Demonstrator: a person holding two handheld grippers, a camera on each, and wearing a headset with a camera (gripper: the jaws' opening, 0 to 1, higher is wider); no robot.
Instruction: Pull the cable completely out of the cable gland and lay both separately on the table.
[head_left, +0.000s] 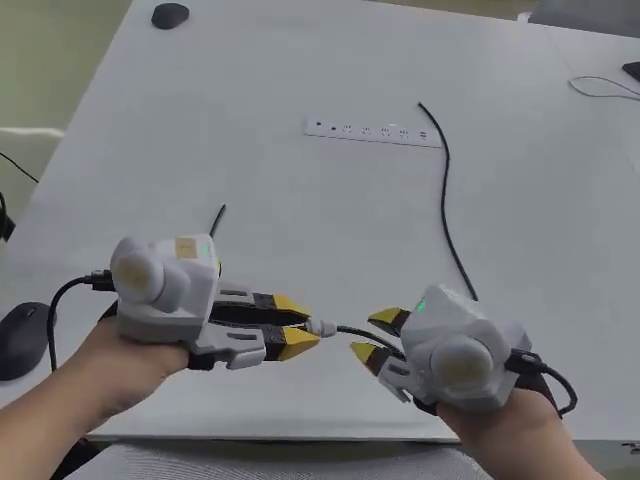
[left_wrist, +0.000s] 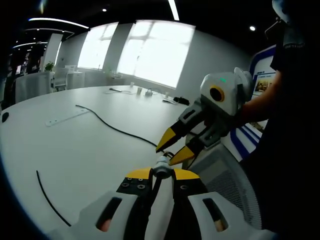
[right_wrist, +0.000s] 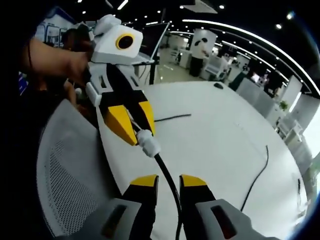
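I record my left gripper (head_left: 305, 325) and right gripper (head_left: 367, 335) alike: light grey shells, black jaw arms, yellow tips. A green lamp shows on the right one. The cable gland (head_left: 320, 327) is white; the cable (head_left: 444, 200) leaving it is plain black. The table (head_left: 300, 60) is pale grey, unpatterned. Beyond the cable gland, the power strip (head_left: 372, 132) is white and the mouse (head_left: 170, 14) dark grey.

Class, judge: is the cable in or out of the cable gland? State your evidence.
In. The black cable enters the white cable gland, clamped in the left gripper; the right gripper, jaws open, straddles the cable.
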